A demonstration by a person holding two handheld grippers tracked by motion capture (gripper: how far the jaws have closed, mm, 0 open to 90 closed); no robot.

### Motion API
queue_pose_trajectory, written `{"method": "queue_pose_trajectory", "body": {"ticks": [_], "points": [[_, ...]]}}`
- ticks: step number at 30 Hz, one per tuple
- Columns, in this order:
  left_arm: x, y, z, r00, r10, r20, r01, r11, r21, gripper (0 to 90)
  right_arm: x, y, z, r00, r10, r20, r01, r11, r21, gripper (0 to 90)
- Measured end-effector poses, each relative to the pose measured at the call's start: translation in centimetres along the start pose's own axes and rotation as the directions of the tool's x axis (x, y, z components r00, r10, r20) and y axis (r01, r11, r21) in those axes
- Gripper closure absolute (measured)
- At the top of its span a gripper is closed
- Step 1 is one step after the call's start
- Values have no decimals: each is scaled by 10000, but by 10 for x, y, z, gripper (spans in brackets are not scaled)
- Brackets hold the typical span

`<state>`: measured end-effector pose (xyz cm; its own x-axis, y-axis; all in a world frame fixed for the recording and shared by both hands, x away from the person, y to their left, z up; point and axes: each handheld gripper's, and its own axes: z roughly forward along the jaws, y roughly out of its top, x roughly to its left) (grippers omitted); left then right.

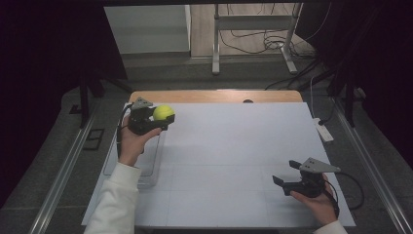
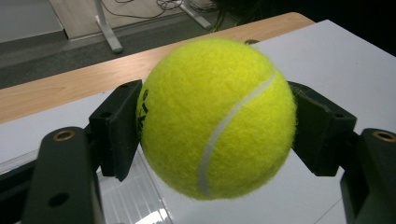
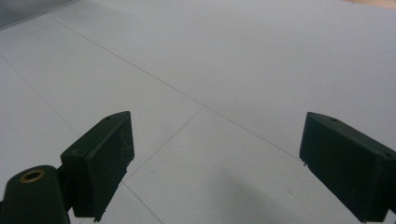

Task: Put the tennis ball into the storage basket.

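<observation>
Two black jaws of the left tool [image 1: 155, 119] press on both sides of the tennis ball [image 2: 217, 116], holding it above the counter [image 1: 234, 146] near its far-left corner. Its white seam runs roughly upright; being round, it has no long axis. Near the front-right edge, the right tool [image 1: 286, 172] stands wide open and holds nothing.

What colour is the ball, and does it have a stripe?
The tennis ball is bright yellow-green with a curved white seam, clearest in the left gripper view.

Parted jaws above white table [image 3: 224, 60]
</observation>
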<state>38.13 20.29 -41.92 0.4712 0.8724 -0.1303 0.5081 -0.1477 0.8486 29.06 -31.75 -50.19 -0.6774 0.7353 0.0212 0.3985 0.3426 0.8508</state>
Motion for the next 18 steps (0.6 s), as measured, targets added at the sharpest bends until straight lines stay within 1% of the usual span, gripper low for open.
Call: {"method": "queue_pose_trajectory", "body": {"ticks": [6, 8, 18], "points": [[11, -1, -3, 9991, -225, -346, 228, 9997, 94, 269, 0, 0, -1, 10000, 58, 8, -57, 10000, -32, 105], [14, -1, -3, 9984, -238, -521, 249, 9995, 197, 268, 0, 0, -1, 10000, 49, 4, -49, 10000, -33, 105], [30, 2, 1, 9942, -376, -1012, 433, 9976, 545, 269, 0, 0, -2, 10000, 44, -46, -44, 9999, -114, 105]]}}
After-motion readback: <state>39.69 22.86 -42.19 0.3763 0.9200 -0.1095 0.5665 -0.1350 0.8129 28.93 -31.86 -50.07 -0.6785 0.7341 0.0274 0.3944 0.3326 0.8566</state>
